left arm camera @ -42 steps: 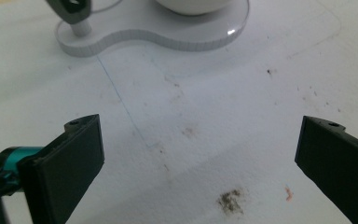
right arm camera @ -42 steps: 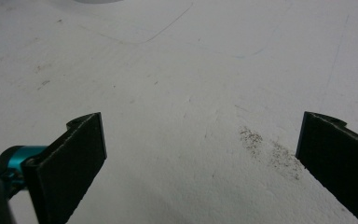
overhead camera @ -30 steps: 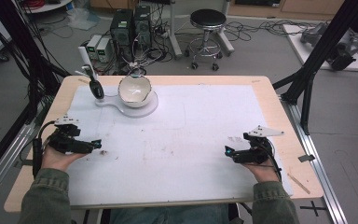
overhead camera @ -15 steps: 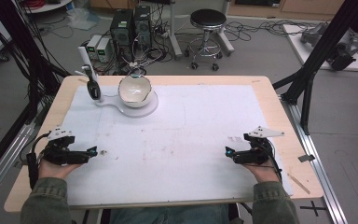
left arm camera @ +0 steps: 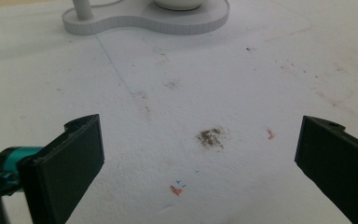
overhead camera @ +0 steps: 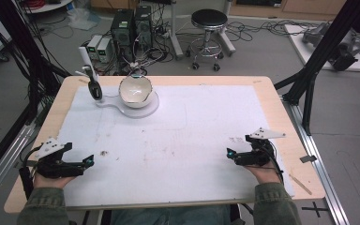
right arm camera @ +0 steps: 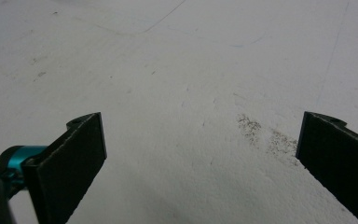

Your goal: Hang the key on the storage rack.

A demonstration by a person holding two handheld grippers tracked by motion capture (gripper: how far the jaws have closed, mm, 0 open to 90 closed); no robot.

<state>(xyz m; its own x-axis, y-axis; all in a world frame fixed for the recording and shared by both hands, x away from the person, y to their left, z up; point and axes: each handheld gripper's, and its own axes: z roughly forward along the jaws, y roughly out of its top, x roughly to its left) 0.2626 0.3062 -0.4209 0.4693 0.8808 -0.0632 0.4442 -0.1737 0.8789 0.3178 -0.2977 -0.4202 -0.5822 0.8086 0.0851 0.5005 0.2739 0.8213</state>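
A white bowl point(overhead camera: 135, 89) sits on a white flat stand point(overhead camera: 140, 108) at the far left of the white mat; the stand's edge point(left arm camera: 144, 23) lies far ahead in the left gripper view. A black-headed tool point(overhead camera: 94, 89) stands upright on a post beside the bowl. My left gripper point(overhead camera: 90, 161) rests low at the near left corner, open, with bare stained mat between its jaws point(left arm camera: 200, 158). Near the front right of the mat my right gripper point(overhead camera: 228, 153) is open over bare mat point(right arm camera: 200, 154), holding nothing.
The wooden table point(overhead camera: 281, 117) carries a white mat point(overhead camera: 201, 122) with small stains. Beyond the far edge stand computer boxes point(overhead camera: 131, 23), cables and a stool point(overhead camera: 208, 21). Black frame posts point(overhead camera: 318, 61) rise at the right and left sides.
The left hand and its gripper have drawn back toward the near left corner of the table. The right gripper has hardly moved.
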